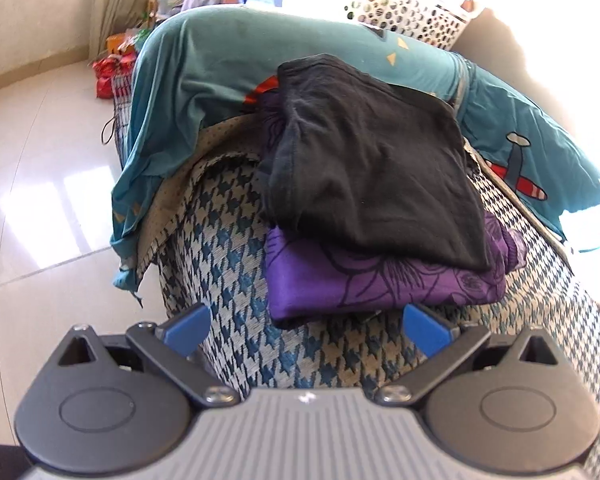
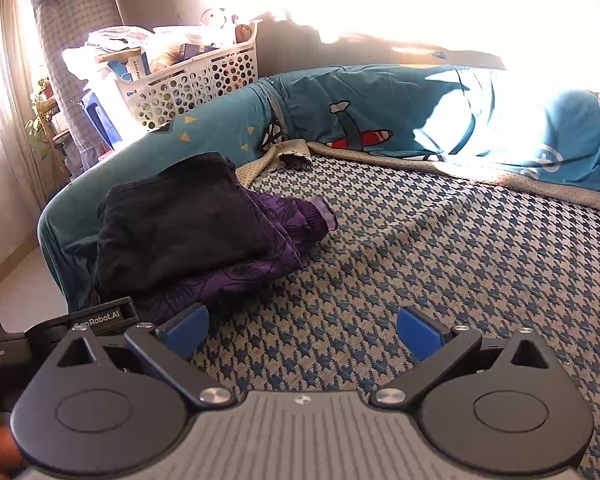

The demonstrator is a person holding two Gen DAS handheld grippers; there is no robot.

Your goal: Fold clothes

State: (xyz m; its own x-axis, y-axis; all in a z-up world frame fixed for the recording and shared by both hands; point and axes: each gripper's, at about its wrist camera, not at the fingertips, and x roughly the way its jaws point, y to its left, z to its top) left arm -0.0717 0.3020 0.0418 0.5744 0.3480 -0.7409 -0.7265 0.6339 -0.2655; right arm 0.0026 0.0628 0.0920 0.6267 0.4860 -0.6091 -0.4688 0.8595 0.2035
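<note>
While both grippers' jaws stand apart and empty, the folded black garment [image 1: 372, 168] sits squarely atop the purple one [image 1: 380, 280].

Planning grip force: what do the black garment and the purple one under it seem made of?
Black garment: looks like matte cotton jersey, soft creases and a stitched seam. Purple garment: smoother, faintly shiny, perhaps satin or polyester, with a dark floral print; its cuff looks ribbed knit.

Left tool [image 1: 306, 330] gaping wide, right tool [image 2: 302, 330] likewise — both empty
</note>
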